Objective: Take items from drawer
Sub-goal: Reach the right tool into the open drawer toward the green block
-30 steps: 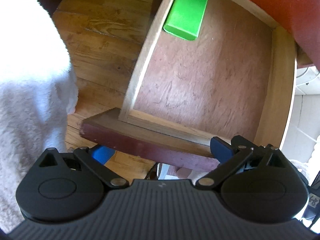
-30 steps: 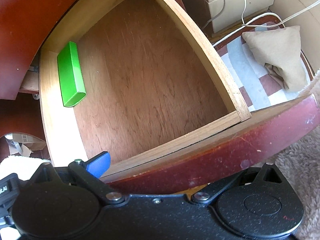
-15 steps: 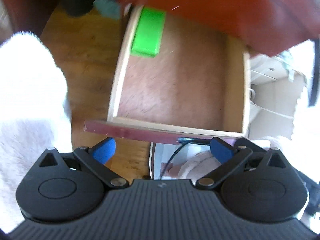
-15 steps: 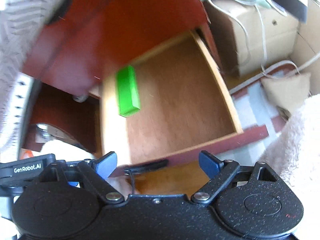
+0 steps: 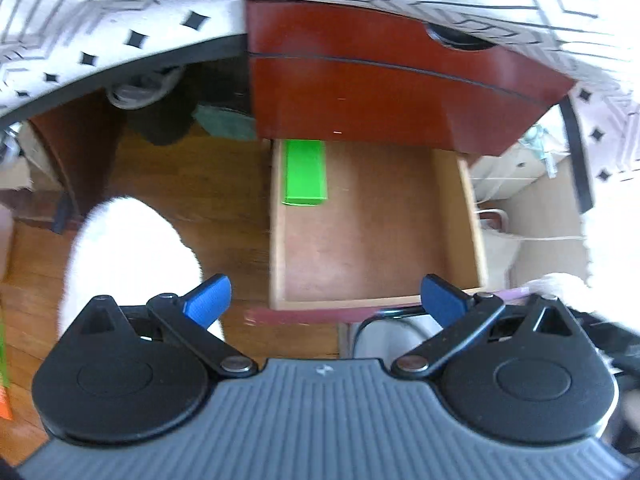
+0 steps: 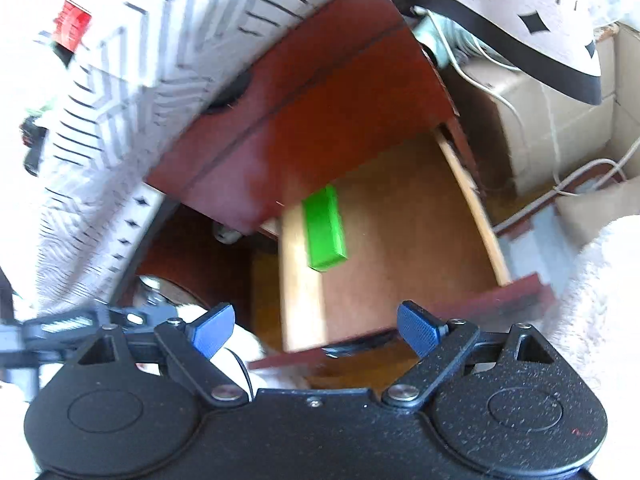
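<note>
The wooden drawer stands pulled out of a red-brown cabinet. A green box lies flat in its far left corner, partly under the cabinet front. It also shows in the right wrist view, inside the drawer. My left gripper is open and empty, high above the drawer's front edge. My right gripper is open and empty, also well above the drawer front.
A patterned white cloth covers the tabletop over the cabinet. A white fluffy rug lies on the wood floor to the left. Cardboard boxes and cables sit right of the drawer. A red object rests on the cloth.
Both grippers have pulled back and up from the drawer front; the drawer looks smaller and the tabletop cloth has come into view. The green box has not moved.
</note>
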`<state>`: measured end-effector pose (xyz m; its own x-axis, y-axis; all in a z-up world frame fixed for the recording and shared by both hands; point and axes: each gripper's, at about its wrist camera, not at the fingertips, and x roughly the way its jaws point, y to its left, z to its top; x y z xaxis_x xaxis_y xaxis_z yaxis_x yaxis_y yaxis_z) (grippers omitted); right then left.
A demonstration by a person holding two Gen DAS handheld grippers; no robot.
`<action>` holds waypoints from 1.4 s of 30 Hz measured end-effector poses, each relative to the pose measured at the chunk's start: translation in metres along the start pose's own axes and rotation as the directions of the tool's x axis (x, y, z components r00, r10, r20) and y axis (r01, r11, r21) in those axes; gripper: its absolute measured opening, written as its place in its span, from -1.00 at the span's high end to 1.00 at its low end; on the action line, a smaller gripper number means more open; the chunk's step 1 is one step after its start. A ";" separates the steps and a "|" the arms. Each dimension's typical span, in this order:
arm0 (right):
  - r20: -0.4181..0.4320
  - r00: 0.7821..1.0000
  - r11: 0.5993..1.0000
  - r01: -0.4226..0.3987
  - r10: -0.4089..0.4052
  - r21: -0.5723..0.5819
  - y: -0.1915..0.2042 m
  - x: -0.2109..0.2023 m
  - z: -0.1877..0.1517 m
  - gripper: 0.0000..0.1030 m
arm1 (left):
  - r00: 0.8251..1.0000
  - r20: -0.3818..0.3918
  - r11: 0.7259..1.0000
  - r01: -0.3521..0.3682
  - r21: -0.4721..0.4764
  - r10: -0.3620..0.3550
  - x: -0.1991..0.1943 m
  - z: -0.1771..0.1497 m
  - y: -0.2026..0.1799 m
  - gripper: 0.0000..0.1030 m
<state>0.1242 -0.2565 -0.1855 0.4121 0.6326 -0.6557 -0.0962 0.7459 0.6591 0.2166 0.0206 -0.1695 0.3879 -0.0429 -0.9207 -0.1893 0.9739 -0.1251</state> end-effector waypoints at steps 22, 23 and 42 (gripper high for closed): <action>-0.258 0.966 0.982 -0.015 -0.035 -0.187 -0.025 0.223 0.083 -0.42 | 0.998 0.054 0.936 -0.053 0.348 0.036 0.165 0.046 -0.023 -1.00; -0.251 0.968 0.982 -0.023 -0.025 -0.188 -0.025 0.232 0.083 -0.42 | 0.995 0.064 0.921 -0.097 0.377 0.078 0.169 0.045 -0.025 -1.00; -0.237 0.971 0.998 0.031 -0.043 -0.054 -0.030 0.354 0.063 -0.61 | 0.984 0.132 0.905 -0.166 0.391 0.123 0.141 0.023 0.015 -1.00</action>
<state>0.3299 -0.0679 -0.4141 0.1891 0.6316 -0.7518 -0.1328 0.7751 0.6178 0.2895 0.0342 -0.2921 0.4774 0.1071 -0.8721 0.1174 0.9759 0.1841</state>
